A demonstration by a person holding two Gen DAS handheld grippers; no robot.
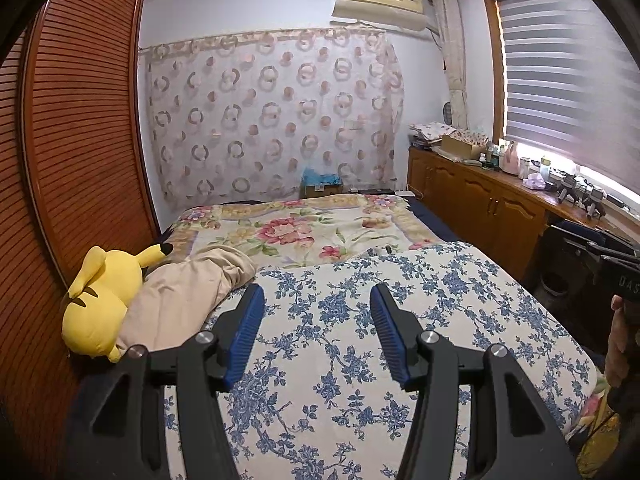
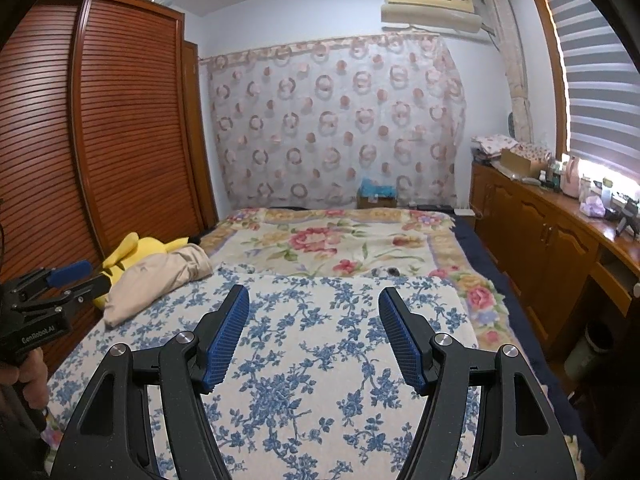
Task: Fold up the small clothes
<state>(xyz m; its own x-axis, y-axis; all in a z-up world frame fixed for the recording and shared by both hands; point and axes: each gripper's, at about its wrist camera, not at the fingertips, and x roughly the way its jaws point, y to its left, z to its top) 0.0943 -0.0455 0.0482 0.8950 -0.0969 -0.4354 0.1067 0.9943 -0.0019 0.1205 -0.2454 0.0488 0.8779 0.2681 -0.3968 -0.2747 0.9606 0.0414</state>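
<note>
- Both grippers, left gripper and right gripper, are hovering spread wide, holding nothing, above the blue-flowered cloth.
- Beige garment is lying bunched, unfolded, beside the yellow plush toy; folding is remaining.
- Hands are holding level, aiming forward.

Left gripper held above blue-flowered cloth on the bed, jaws spread wide with nothing between. Beige garment bunched at cloth's left edge, touching yellow plush toy beside louvered wardrobe.
</note>
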